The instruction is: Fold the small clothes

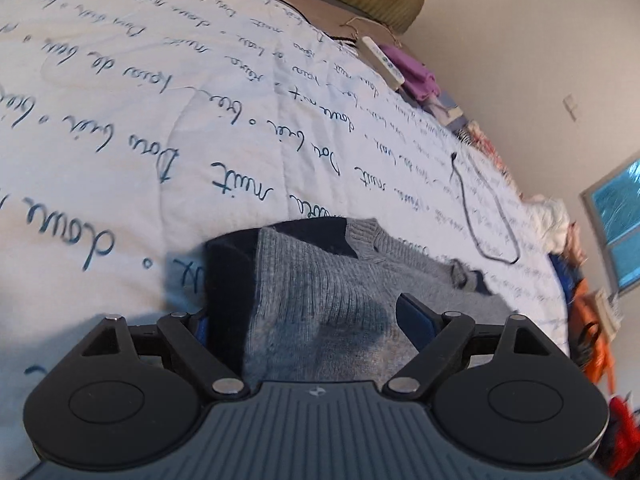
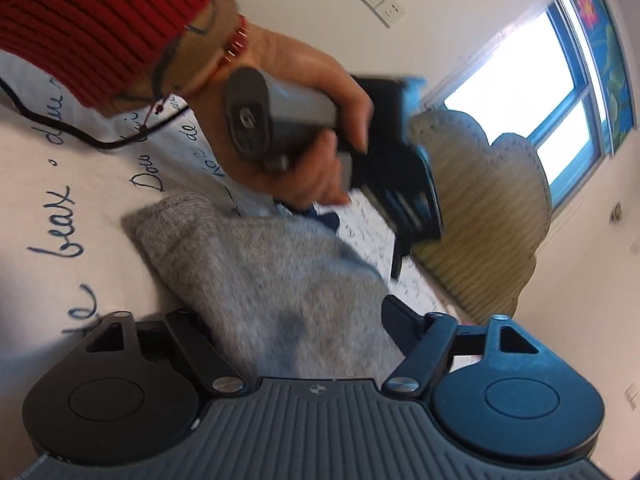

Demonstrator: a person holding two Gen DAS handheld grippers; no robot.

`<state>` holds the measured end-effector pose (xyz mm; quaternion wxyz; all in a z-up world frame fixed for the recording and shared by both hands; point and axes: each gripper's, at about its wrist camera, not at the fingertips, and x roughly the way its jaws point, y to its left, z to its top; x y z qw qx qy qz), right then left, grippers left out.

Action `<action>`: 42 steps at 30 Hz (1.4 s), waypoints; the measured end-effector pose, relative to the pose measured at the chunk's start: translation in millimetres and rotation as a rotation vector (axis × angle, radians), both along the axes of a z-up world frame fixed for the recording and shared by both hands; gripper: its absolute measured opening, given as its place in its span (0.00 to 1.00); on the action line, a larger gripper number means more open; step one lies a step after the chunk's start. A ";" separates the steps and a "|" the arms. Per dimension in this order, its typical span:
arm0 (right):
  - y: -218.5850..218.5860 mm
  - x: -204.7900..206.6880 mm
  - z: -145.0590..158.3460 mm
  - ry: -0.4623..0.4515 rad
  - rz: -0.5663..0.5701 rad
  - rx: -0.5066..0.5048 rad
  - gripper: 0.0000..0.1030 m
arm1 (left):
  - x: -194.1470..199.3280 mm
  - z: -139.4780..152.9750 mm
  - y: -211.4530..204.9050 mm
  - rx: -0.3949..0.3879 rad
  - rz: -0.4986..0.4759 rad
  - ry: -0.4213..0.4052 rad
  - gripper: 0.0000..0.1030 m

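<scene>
While the grey sweater (image 1: 320,296) lies flat on the bed (image 1: 160,120), spread for folding, both grippers straddle its edges: left gripper (image 1: 308,320) jaws wide, right gripper (image 2: 296,320) jaws apart, neither visibly pinching cloth yet.

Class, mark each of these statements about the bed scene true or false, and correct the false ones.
1. The garment is grey knit with dark navy parts. True.
2. The bedspread is plain, with no print. False: it carries handwritten-style script.
3. The left gripper has its jaws wide, with the garment between them. True.
4. The sleeve of the arm beside the hand is green. False: it is red.
</scene>
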<state>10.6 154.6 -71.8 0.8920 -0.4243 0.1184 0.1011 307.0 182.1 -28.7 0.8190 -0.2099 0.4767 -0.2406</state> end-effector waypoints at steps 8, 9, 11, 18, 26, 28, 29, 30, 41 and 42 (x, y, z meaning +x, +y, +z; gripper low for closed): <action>17.0 0.4 -14.2 0.050 0.075 -0.056 0.15 | 4.6 -6.6 14.9 -0.051 0.081 0.036 0.41; 17.4 -1.9 -15.7 0.051 0.079 -0.059 0.14 | 4.1 -7.6 16.5 -0.052 0.092 0.042 0.30; 15.3 -2.1 -14.6 0.055 0.089 -0.048 0.08 | 2.0 -8.9 16.7 -0.049 0.117 0.049 0.22; -7.5 -9.3 14.0 0.086 0.113 0.120 0.07 | -16.2 18.6 0.4 0.036 0.177 -0.005 0.18; -58.7 -24.7 59.3 0.026 0.051 0.352 0.06 | -26.4 61.0 -24.6 0.057 0.226 -0.026 0.18; -70.8 -29.1 66.7 0.003 0.038 0.382 0.06 | -28.1 69.9 -34.5 0.065 0.233 -0.036 0.18; -77.9 -30.4 70.5 -0.010 0.030 0.395 0.06 | -28.8 74.0 -40.6 0.071 0.234 -0.043 0.18; -85.1 -34.3 72.7 -0.020 0.022 0.408 0.06 | -29.7 78.2 -46.7 0.076 0.235 -0.050 0.18; -164.3 -52.6 83.8 -0.063 -0.093 0.510 0.06 | -42.6 112.1 -131.5 0.143 0.204 -0.122 0.17; -170.9 -54.7 84.0 -0.064 -0.104 0.522 0.06 | -44.0 113.8 -141.3 0.154 0.192 -0.130 0.17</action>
